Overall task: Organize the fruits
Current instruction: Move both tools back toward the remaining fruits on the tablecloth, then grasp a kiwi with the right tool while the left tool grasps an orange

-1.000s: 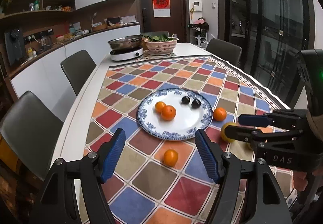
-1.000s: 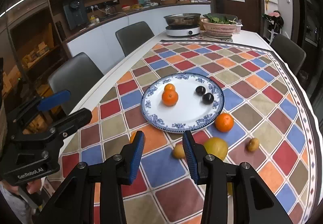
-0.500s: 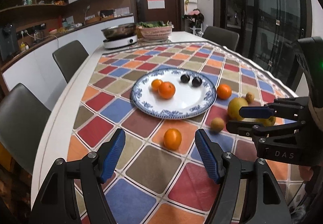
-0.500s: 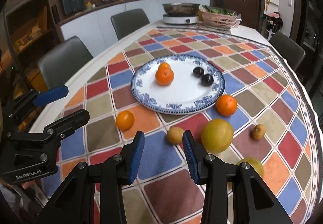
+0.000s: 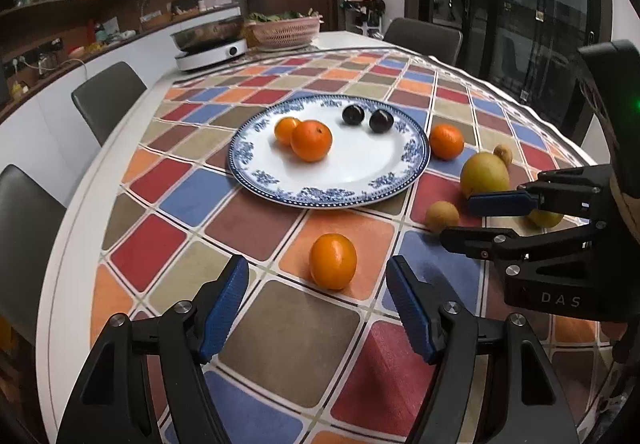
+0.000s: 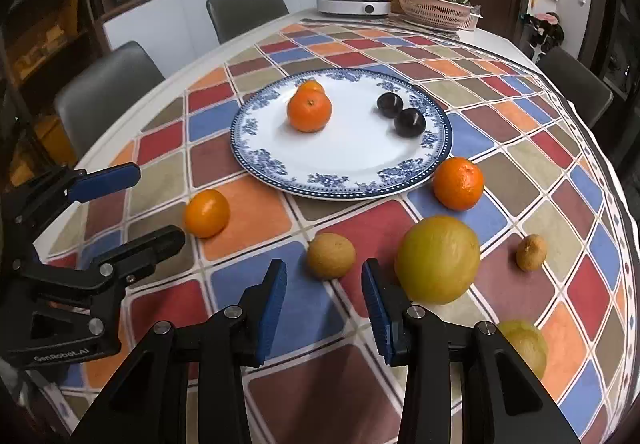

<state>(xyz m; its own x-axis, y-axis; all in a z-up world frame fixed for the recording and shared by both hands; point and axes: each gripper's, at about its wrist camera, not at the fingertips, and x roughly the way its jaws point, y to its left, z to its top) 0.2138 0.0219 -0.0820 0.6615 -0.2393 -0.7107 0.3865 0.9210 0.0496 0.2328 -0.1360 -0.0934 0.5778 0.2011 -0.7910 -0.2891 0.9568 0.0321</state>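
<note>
A blue-rimmed white plate (image 5: 352,167) (image 6: 352,147) holds two oranges (image 5: 311,140) and two dark plums (image 5: 381,120). On the checked cloth in front of it lie a loose orange (image 5: 333,262) (image 6: 207,212), a small brown fruit (image 6: 331,256) (image 5: 441,215), a big yellow fruit (image 6: 438,260) and another orange (image 6: 458,183). My left gripper (image 5: 316,308) is open, and the loose orange lies just beyond its tips. My right gripper (image 6: 324,308) is open with a narrower gap, and the small brown fruit lies just ahead of it. Neither gripper touches any fruit.
A second small brown fruit (image 6: 531,252) and a yellow-green fruit (image 6: 524,344) lie at the right. A cooker with a pan (image 5: 212,45) and a basket of greens (image 5: 284,29) stand at the table's far end. Chairs (image 5: 108,95) line the left edge.
Both grippers have sunk toward the table and tilted further down. The loose orange and the small brown fruit now sit close in front of their tips. No fruit has moved.
</note>
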